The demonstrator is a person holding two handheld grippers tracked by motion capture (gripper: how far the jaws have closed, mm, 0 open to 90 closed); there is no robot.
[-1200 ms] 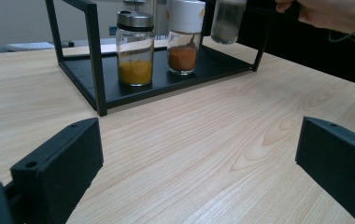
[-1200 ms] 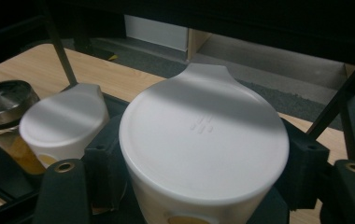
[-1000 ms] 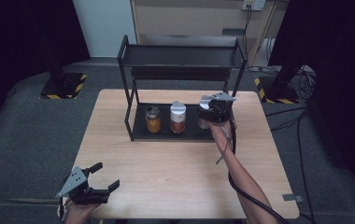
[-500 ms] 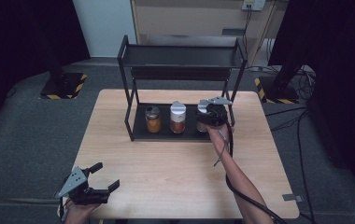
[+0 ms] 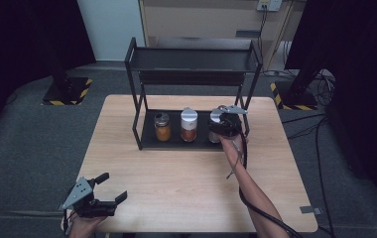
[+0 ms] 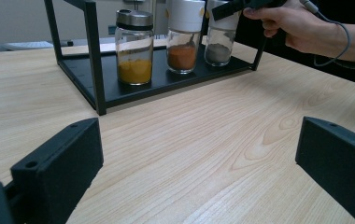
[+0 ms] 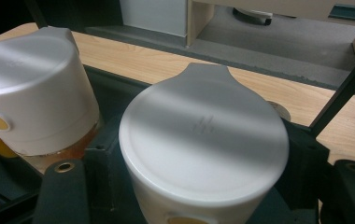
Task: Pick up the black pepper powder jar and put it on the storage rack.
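On the far half of the wooden surface (image 5: 186,183) stands a black two-tier metal rack (image 5: 191,59), and three spice jars sit in a row on its lower shelf. The right tongs (image 5: 222,125), held in the person's right hand (image 5: 233,148), are clenched around the rightmost jar, a glass spice jar with a white cap (image 7: 203,140) holding a grey powder; the right gripper view shows the black jaws pressed against both sides of that cap, with the jar standing upright at the right end of the shelf, close to the rack's right post. Just to its left stands the white-capped jar of reddish powder (image 5: 188,125), and left of that, a little apart, the metal-lidded jar of yellow powder (image 5: 162,127). The left tongs (image 5: 108,191) rest at the near left corner of the surface, jaws spread wide and released, with nothing between them, well apart from the rack.
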